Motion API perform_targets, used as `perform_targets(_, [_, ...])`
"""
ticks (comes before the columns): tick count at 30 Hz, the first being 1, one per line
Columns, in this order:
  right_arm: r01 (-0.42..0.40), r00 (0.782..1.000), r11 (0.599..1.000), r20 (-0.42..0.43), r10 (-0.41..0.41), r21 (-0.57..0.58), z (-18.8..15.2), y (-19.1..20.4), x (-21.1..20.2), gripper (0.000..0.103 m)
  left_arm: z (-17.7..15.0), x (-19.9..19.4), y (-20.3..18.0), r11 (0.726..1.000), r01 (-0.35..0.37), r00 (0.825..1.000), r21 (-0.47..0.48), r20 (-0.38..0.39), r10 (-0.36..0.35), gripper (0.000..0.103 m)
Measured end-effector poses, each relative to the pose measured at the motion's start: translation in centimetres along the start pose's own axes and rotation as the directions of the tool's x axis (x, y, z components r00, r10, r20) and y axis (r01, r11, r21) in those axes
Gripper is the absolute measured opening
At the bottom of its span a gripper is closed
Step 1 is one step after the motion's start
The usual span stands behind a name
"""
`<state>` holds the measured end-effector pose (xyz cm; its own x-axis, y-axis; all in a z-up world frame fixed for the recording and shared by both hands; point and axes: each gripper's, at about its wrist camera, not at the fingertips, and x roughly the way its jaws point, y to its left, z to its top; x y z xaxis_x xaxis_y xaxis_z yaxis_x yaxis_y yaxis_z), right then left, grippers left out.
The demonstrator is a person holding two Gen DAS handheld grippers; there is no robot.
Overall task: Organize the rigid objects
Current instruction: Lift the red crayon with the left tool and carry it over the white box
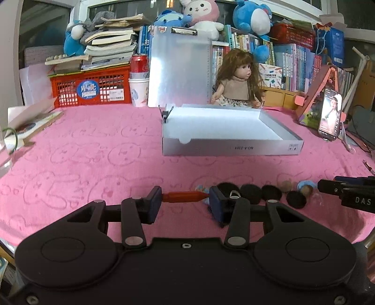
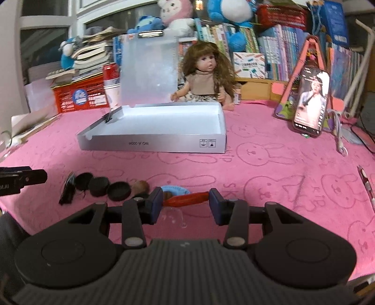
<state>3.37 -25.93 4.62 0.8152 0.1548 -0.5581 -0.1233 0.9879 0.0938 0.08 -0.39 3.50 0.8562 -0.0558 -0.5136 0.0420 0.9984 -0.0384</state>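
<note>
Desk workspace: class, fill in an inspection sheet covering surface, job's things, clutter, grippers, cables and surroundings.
Surface: pink rabbit-print cloth.
Job's things: open white box, nothing seen inside; black round discs in a row near the front edge.
Clutter: doll, phone on a stand, red can, orange crate.
Grippers: left gripper clamps a red piece end to end; right gripper clamps another red piece.
Cables: white cord beside the phone.
Surroundings: books and plush toys behind.
</note>
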Motion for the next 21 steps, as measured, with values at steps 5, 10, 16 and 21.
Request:
perform_targets(5, [0.016, 1.0, 0.999, -0.017, -0.015, 0.045, 1.4, 0.0, 0.8, 0.047, 1.5, 0.9, -0.6, 0.999, 0.035, 0.999, 0.003, -0.021, -0.035, 0.042])
perform_targets(10, [0.021, 1.0, 0.997, -0.025, -0.019, 0.078, 3.3, -0.1, 1.7, 0.047, 3.4, 2.0, -1.2, 0.998, 0.056, 0.998, 0.012, -0.024, -0.056, 0.042])
perform_targets(16, [0.024, 0.999, 0.995, -0.025, -0.021, 0.1, 6.1, -0.2, 3.0, 0.048, 6.6, 3.8, -1.9, 0.996, 0.084, 0.996, 0.015, -0.022, -0.084, 0.042])
perform_targets(21, [0.022, 0.999, 0.993, -0.036, -0.018, 0.113, 8.2, -0.1, 4.6, 0.048, 9.2, 6.0, -2.5, 0.995, 0.098, 0.994, 0.017, -0.038, -0.098, 0.042])
